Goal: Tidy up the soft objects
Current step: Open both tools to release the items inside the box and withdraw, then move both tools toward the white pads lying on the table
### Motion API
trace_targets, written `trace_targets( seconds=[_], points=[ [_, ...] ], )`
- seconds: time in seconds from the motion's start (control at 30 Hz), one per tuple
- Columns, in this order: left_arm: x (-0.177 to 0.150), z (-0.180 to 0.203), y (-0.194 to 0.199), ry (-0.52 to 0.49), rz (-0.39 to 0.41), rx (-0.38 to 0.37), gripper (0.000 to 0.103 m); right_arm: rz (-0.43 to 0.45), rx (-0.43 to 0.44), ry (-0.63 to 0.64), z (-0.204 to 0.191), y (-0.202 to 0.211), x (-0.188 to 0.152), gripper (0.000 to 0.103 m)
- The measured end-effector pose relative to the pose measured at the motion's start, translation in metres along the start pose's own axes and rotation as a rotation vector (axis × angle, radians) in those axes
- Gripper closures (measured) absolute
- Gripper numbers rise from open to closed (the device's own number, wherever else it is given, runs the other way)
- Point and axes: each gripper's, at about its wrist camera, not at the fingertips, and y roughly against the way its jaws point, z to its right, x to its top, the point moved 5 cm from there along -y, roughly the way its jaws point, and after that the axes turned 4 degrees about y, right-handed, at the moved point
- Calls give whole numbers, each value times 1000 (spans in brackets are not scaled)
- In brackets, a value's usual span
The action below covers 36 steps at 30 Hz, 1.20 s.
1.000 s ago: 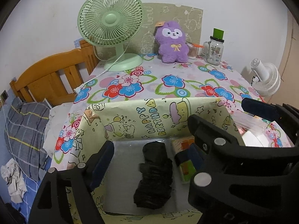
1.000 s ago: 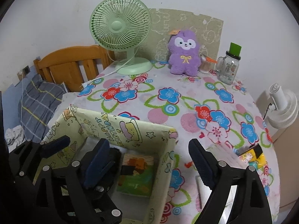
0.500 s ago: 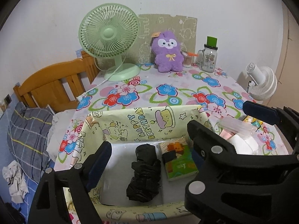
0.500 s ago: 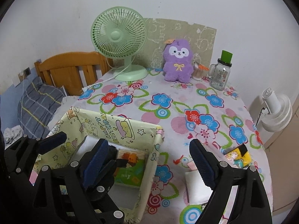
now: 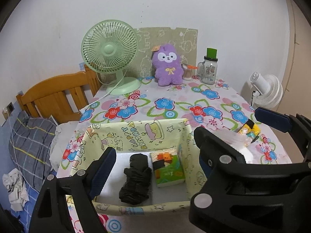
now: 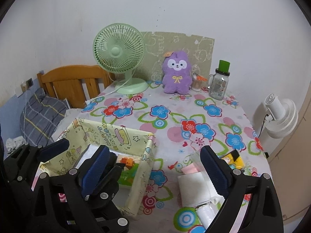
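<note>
The left gripper (image 5: 153,153) is hovering over the pale yellow cartoon-printed fabric box (image 5: 136,134) with its jaws spread wide and holding nothing. Inside the box a crumpled black cloth bundle (image 5: 136,178) is lying just beside a green tissue pack (image 5: 168,168). The right gripper (image 6: 153,171) is also hanging wide open and empty, straddling the box's right wall. Beside the box, white folded tissue packs (image 6: 192,186) and a yellow pouch (image 6: 234,160) are resting on the flower-patterned table (image 6: 175,114). A purple plush toy (image 6: 176,75) is sitting at the far edge.
</note>
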Motion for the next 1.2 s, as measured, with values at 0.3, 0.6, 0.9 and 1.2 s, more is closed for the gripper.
trace_targets(
  seconds=[0.3, 0.6, 0.9, 1.2],
  points=[
    [0, 23, 16, -9, 33, -21, 12, 35, -8, -11, 19, 23, -3, 4],
    [-4, 46, 29, -28, 51, -52, 12, 56, -29, -31, 38, 43, -13, 4],
    [-7, 68, 41, -34, 66, -66, 12, 82, -47, -34, 56, 60, -20, 3],
    [-11, 93, 48, -51, 98, -72, 12, 109, -64, -35, 79, 73, -30, 2]
  ],
)
